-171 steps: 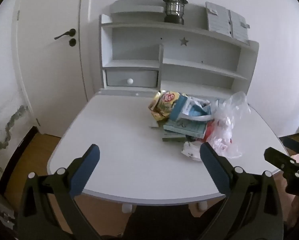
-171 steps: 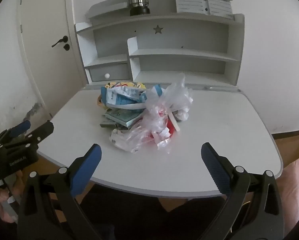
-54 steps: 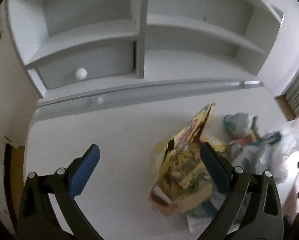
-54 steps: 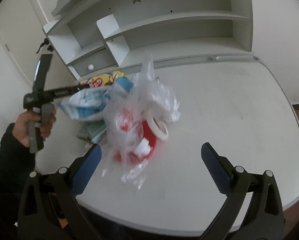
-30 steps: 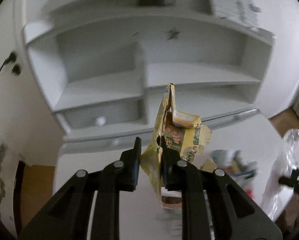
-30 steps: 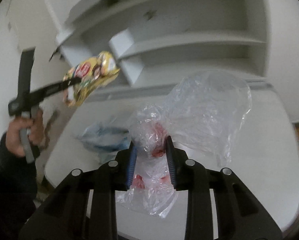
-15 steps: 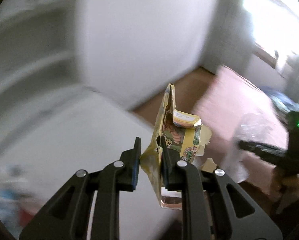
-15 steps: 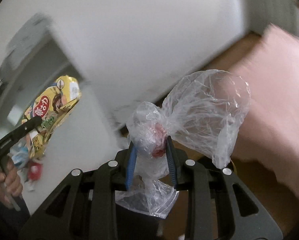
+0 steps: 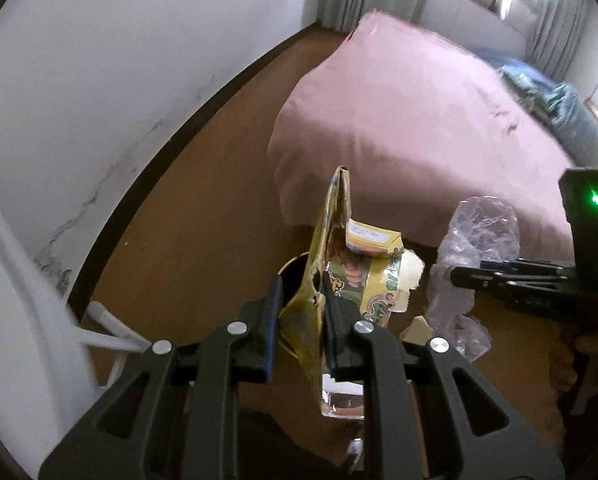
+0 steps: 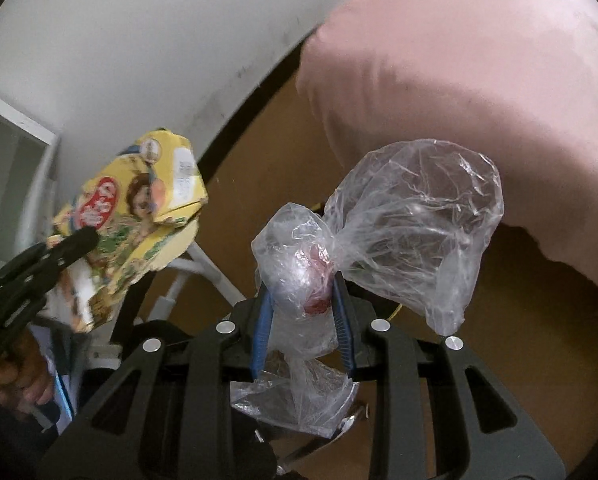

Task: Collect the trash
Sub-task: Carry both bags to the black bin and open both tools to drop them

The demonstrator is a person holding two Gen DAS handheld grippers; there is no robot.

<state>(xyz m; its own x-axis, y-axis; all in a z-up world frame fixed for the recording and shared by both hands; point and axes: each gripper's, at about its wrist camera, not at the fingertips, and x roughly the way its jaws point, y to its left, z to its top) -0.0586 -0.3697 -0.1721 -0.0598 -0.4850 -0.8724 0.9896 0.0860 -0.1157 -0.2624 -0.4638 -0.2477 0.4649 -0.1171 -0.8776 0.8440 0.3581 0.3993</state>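
1. Brown wooden floor (image 9: pixel 203 216) and a pink bed (image 9: pixel 419 128) fill the far view beside a white wall (image 9: pixel 119 60).
2. I hold the left gripper (image 9: pixel 299 320) with jaws clamped on a yellow snack box (image 9: pixel 339 272); the right gripper (image 10: pixel 301 312) pinches a clear plastic bag (image 10: pixel 411 232).
3. Both pieces are in the air in mid-carry; next, I judge, comes a release over the dark, round-rimmed opening (image 9: pixel 295 270), possibly a bin, behind the box.

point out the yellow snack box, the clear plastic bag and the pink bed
yellow snack box (image 9: pixel 373 280): left wrist view, printed side panel.
clear plastic bag (image 10: pixel 415 224): right wrist view, puffed upper part.
pink bed (image 9: pixel 411 120): left wrist view, top of cover.
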